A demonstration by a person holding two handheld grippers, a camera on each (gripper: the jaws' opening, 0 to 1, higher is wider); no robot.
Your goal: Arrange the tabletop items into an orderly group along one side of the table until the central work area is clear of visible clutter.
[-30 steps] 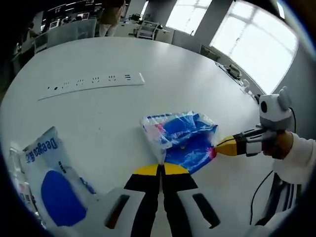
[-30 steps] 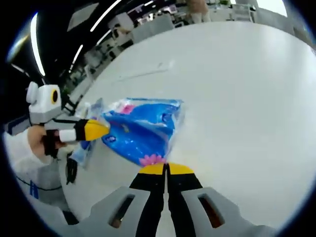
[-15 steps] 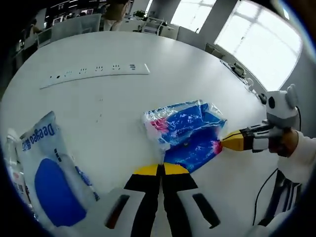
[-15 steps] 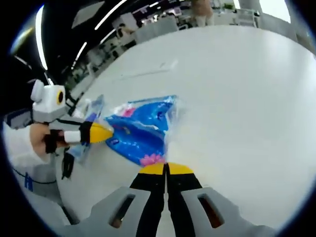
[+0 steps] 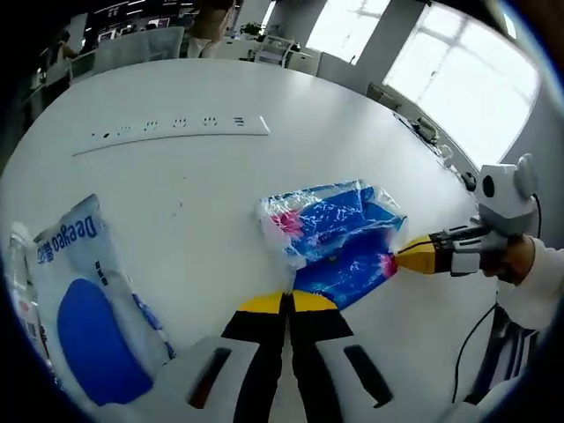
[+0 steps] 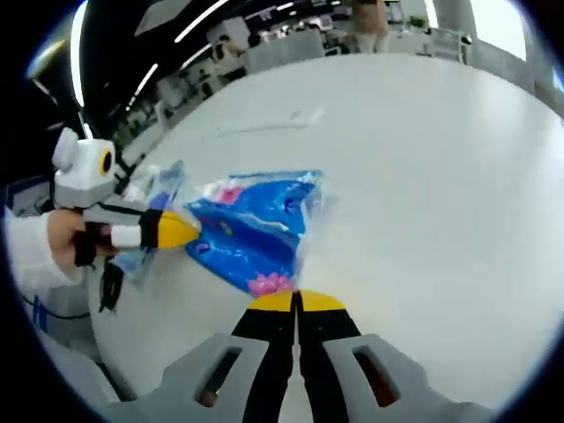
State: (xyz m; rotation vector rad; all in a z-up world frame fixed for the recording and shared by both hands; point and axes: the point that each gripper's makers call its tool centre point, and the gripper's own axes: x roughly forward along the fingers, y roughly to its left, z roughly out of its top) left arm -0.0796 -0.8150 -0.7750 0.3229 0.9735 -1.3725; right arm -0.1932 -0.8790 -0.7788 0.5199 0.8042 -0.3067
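A blue plastic packet point(image 5: 330, 238) with pink marks is stretched between both grippers over the white table point(image 5: 176, 203). My left gripper point(image 5: 286, 298) is shut on its near edge. My right gripper point(image 5: 401, 257) comes in from the right, shut on the packet's pink corner. In the right gripper view the packet point(image 6: 251, 233) runs from my right gripper point(image 6: 297, 298) to the left gripper point(image 6: 189, 232), held by a hand in a white sleeve. A white bag with a blue oval point(image 5: 79, 317) lies on the table at the left, and that bag point(image 6: 154, 198) lies behind the left gripper.
A long white power strip point(image 5: 176, 137) lies across the far part of the table, and the strip point(image 6: 264, 126) sits beyond the packet. Chairs and desks stand past the far edge. A dark cable point(image 5: 467, 344) hangs near the right hand.
Both grippers keep their hold on the packet. The views have shifted slightly with the hands, and the packet has barely moved between them.
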